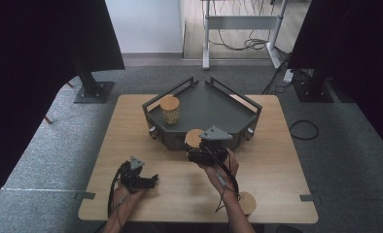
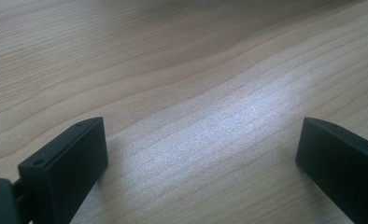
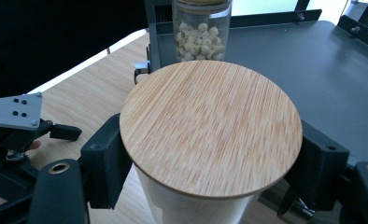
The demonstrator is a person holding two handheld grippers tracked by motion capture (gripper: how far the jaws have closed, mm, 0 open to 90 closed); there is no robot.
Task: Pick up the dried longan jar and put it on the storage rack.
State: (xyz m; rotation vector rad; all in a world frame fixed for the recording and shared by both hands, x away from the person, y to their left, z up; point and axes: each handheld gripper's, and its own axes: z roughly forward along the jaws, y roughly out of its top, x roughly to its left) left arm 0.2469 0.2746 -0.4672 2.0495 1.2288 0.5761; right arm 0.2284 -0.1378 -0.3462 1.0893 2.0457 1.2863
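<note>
Soft, even light is falling from above on the wooden table, while black curtains are leaving the high view's sides dim and its detail is looking coarse. In the left gripper view a pale sheen is glaring off the table grain, with the far edge blurring. In the right gripper view the bamboo lid is smearing slightly, and bright background light is washing out the top edge.

High view looks down the table; gripper views sit close, the right sharing the tray.
</note>
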